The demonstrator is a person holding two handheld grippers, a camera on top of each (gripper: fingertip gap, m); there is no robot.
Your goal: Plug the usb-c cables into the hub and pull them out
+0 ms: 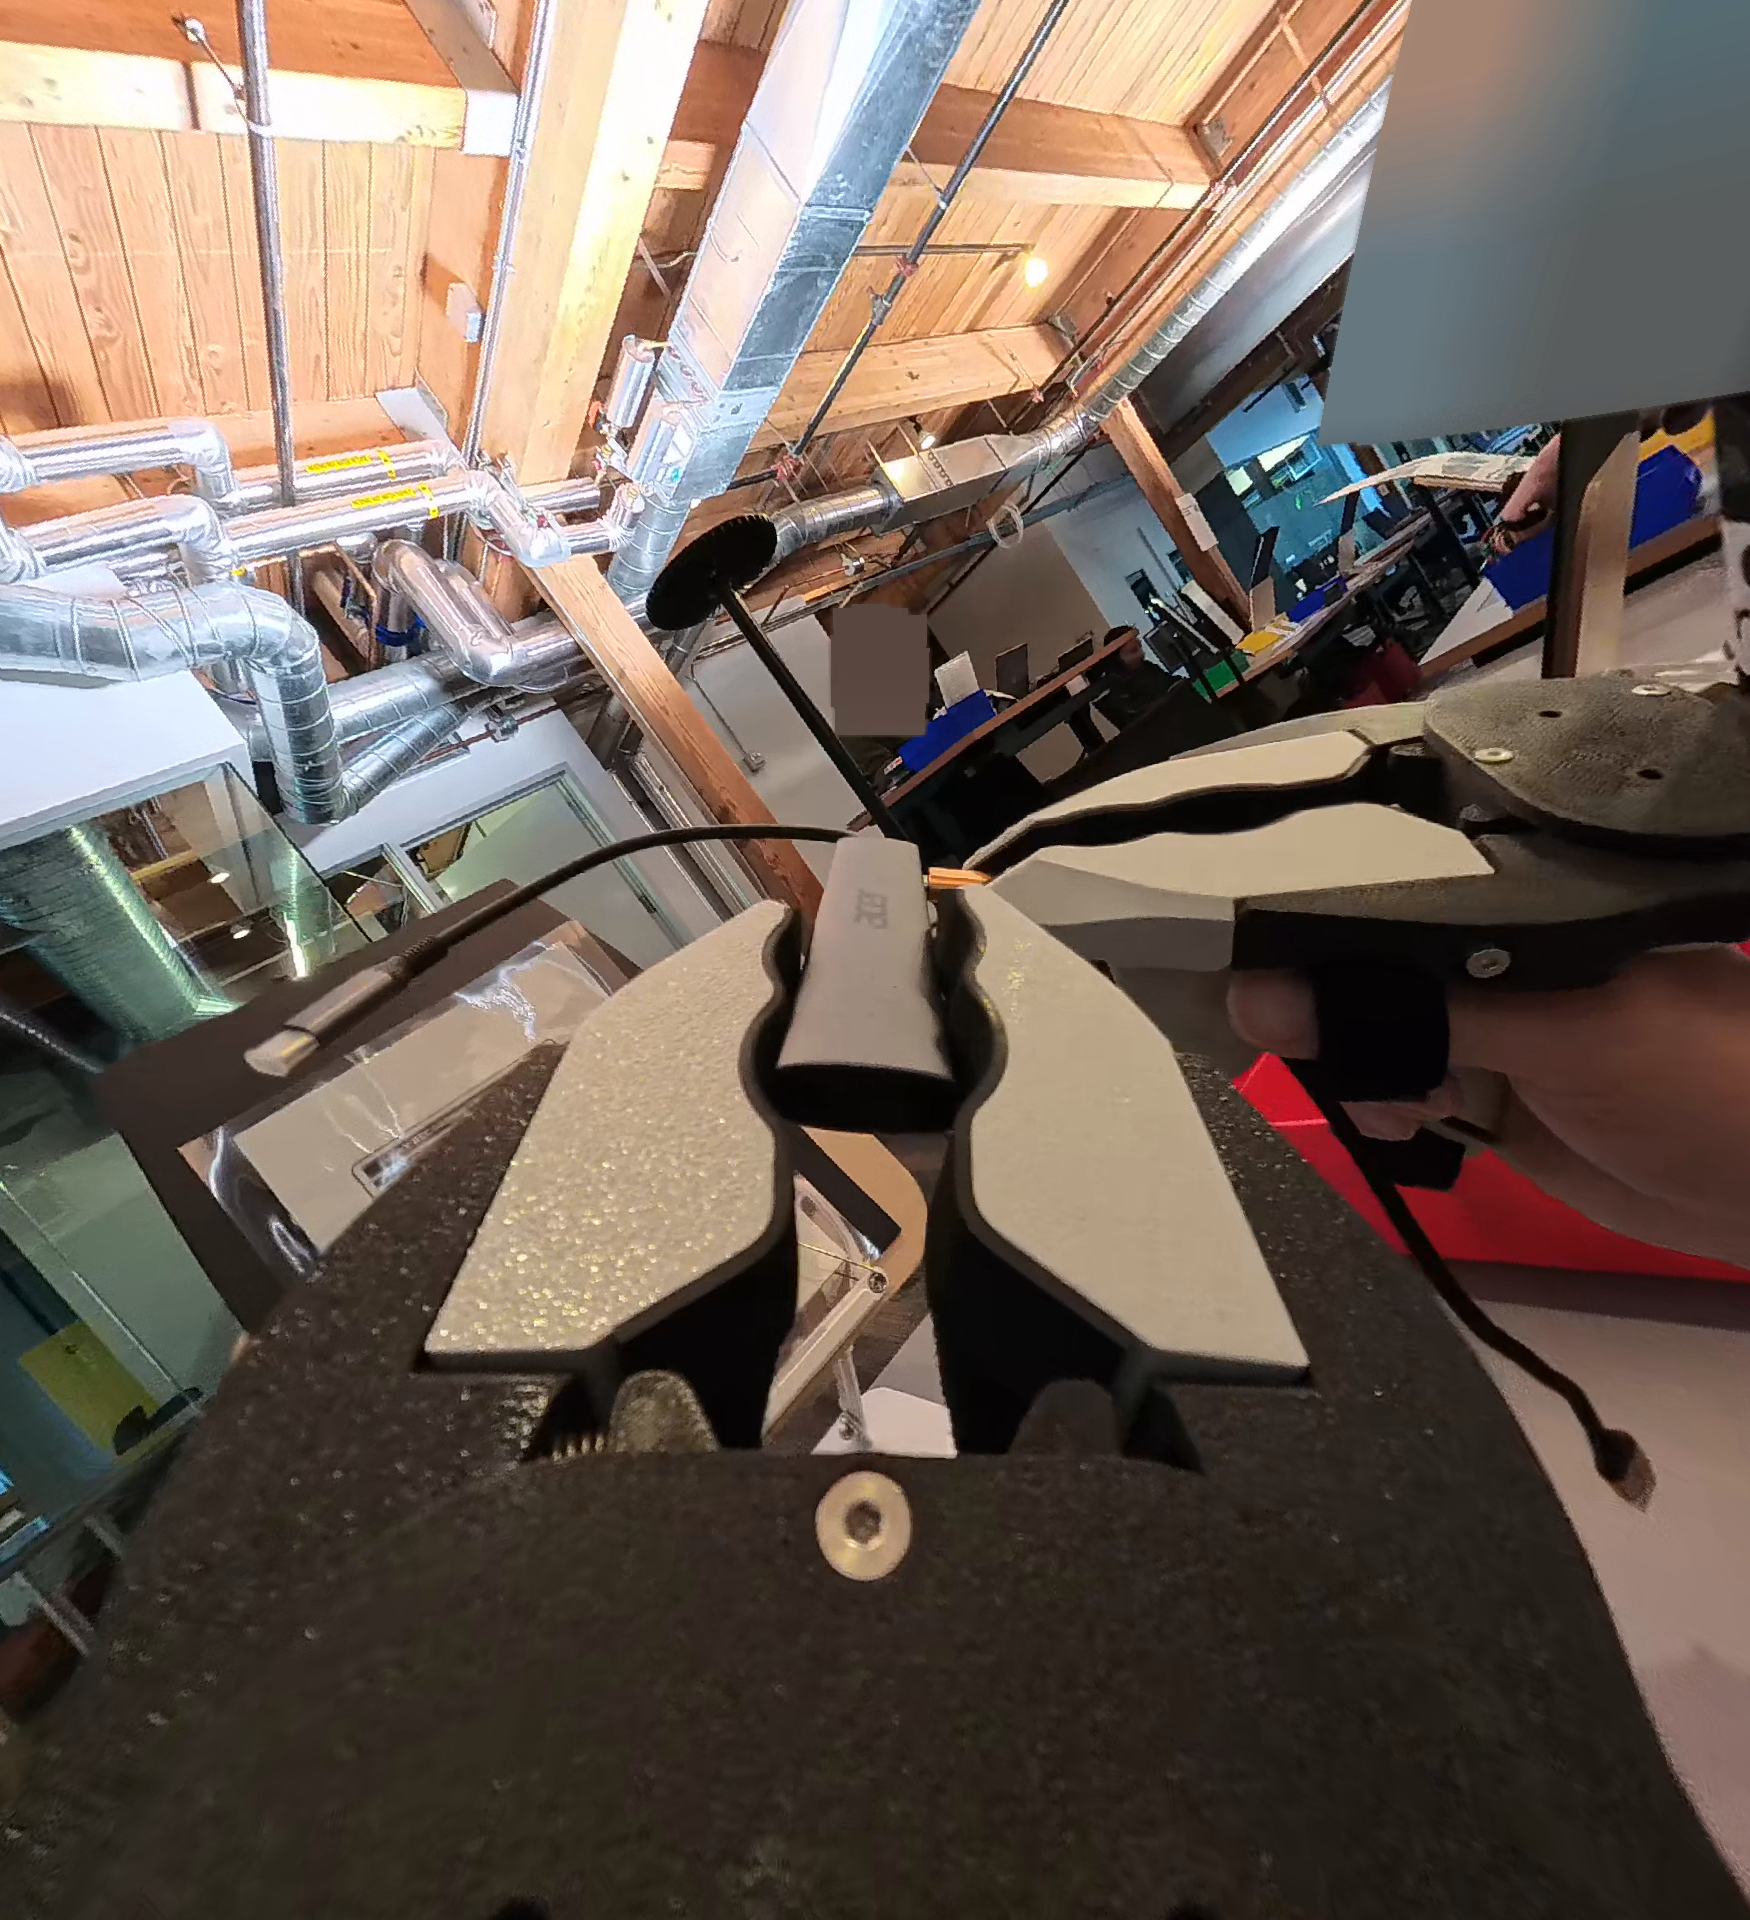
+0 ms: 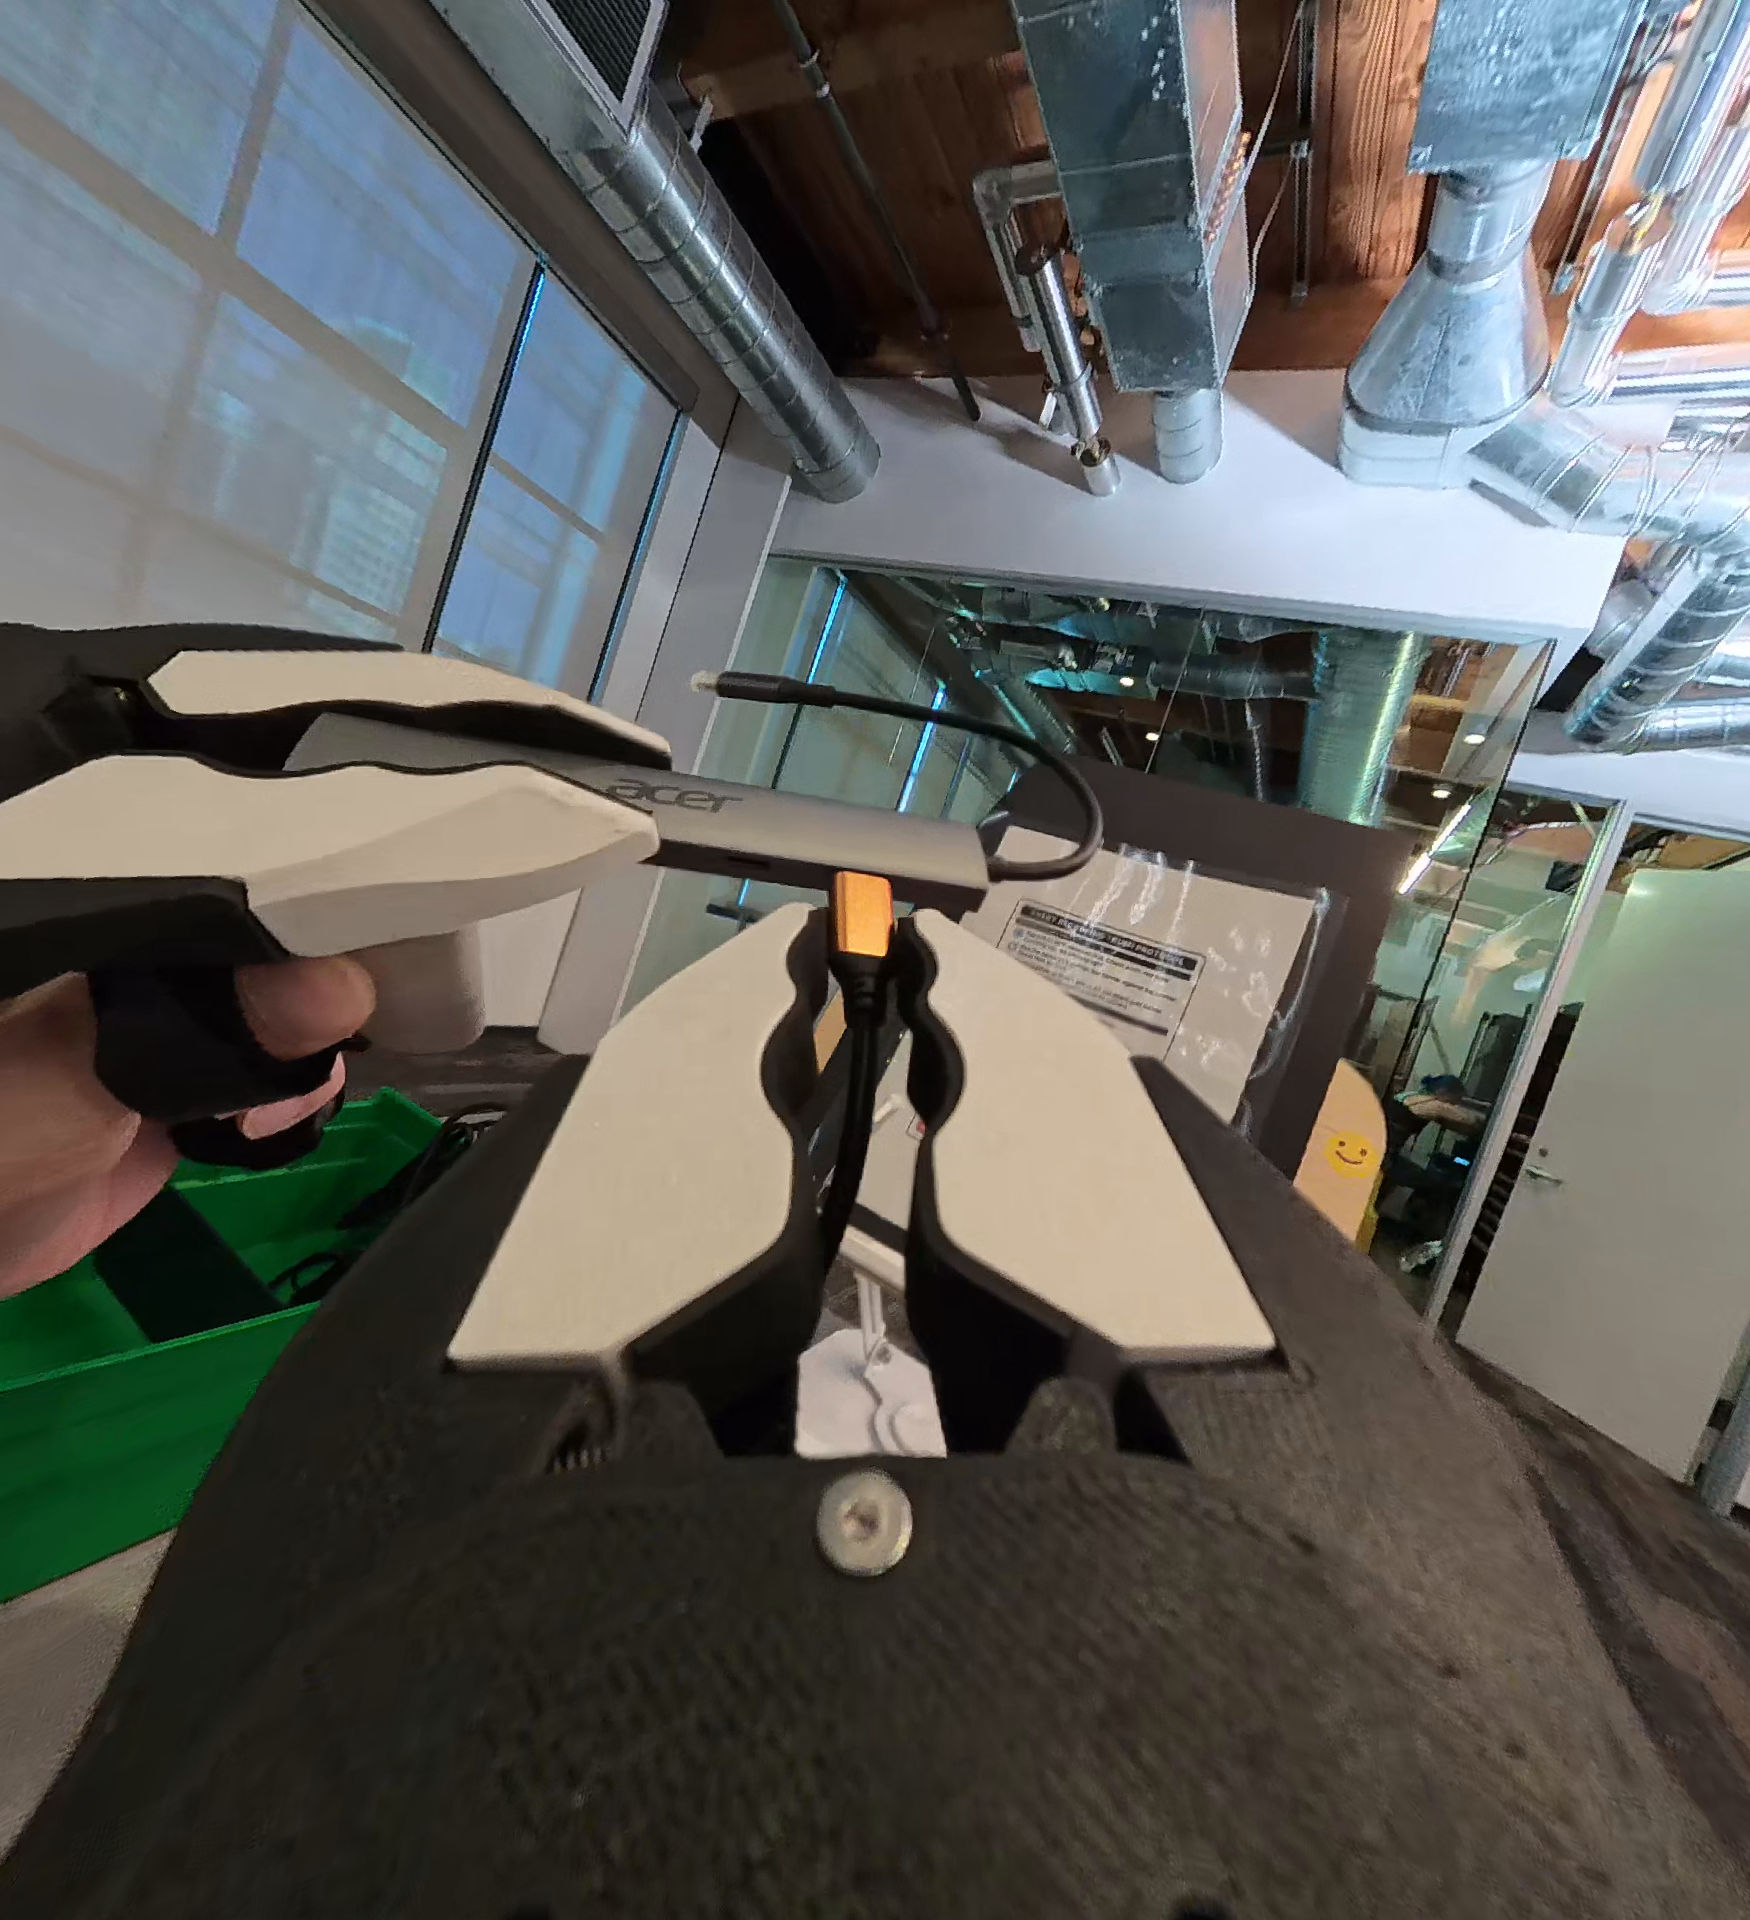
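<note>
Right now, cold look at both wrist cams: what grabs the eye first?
The grey hub, held up in mid-air and clamped in the left gripper, sits at the centre of both views. The right gripper is shut on an orange-tipped cable plug, pressed against the hub's side; how deep it sits is unclear. The hub's own black lead loops free beyond.
</note>
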